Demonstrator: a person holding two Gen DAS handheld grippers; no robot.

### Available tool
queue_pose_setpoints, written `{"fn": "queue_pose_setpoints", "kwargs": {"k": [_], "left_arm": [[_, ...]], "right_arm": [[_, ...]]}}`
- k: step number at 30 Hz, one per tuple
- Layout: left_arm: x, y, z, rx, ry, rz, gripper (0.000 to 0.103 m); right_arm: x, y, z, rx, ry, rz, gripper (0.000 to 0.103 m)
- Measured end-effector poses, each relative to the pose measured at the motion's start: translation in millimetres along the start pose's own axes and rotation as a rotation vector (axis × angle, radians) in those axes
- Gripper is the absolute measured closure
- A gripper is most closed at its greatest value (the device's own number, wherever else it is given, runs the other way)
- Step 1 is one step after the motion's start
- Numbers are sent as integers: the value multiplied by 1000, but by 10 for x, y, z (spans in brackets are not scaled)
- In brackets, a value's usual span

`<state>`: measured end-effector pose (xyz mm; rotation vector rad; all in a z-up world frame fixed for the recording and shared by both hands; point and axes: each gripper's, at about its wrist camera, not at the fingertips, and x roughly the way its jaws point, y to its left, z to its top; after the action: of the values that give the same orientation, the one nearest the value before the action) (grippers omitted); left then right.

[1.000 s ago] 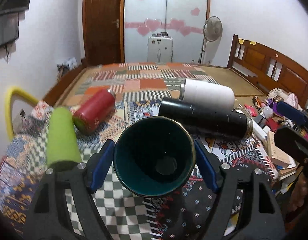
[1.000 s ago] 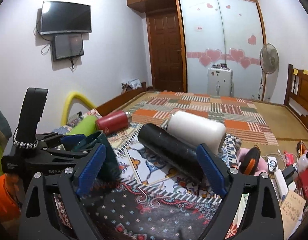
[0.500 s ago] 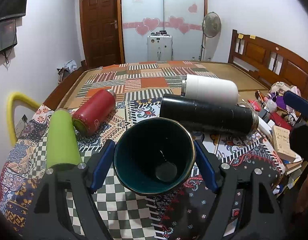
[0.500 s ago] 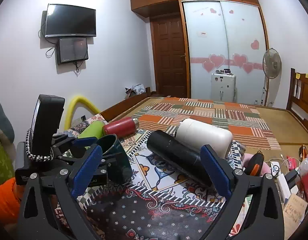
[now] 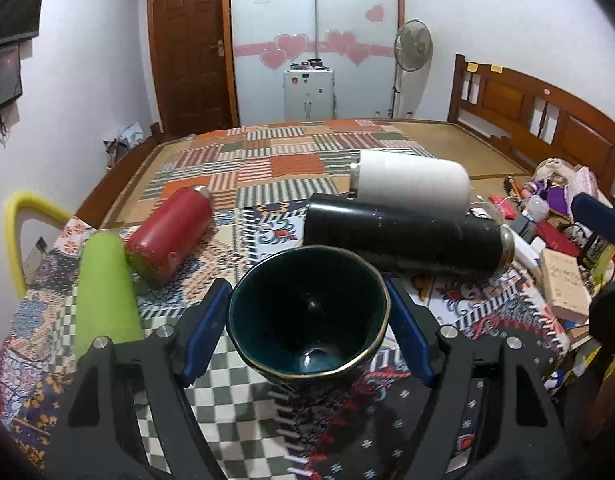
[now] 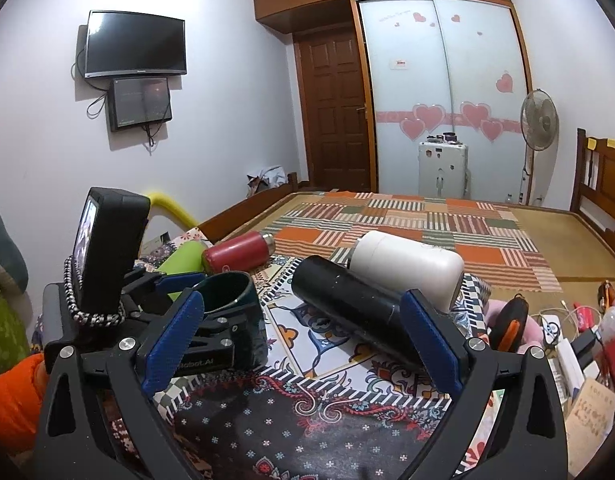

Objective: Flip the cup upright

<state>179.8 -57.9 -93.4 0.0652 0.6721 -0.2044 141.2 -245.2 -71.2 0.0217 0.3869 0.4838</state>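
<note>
A dark teal cup [image 5: 307, 316] with a gold rim sits between the blue pads of my left gripper [image 5: 309, 332], mouth up and tilted toward the camera, its base near the patterned cloth. The jaws are shut on its sides. In the right wrist view the cup [image 6: 235, 308] stands nearly upright in the left gripper at the left. My right gripper [image 6: 303, 348] is open and empty, held above the cloth to the right of the cup, with a black flask [image 6: 347, 316] lying beyond it.
A black flask [image 5: 403, 236], a white flask [image 5: 411, 184], a red bottle [image 5: 167, 232] and a green bottle [image 5: 103, 288] lie on their sides on the cloth. Clutter of boxes and cables [image 5: 563, 264] sits at the right. A yellow padded rail [image 5: 15, 232] stands left.
The left gripper has tipped the cup's mouth further upward and brought it nearer upright. The right gripper has risen a little and stayed open.
</note>
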Motion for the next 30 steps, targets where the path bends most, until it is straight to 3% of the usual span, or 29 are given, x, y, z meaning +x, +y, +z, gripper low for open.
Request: {"fn": "queue_pose_setpoints", "kwargs": {"k": [6,12,23,30], "left_arm": [[-2,-48,-1,4,-4,1,26],[-271,-18,-29,-16,-42,0,24],[-1495,133,-101,-63,-307,87,24],[-2098,176,-193,-90,-421,98,24]], "right_arm": [[-43,-22,12,6,-11,-5,4],[-97,-21,54,16,-27,-5,4],[-445,182,198,9,-112,-1,4],[-812,433,285,-6,-198,-3,2]]}}
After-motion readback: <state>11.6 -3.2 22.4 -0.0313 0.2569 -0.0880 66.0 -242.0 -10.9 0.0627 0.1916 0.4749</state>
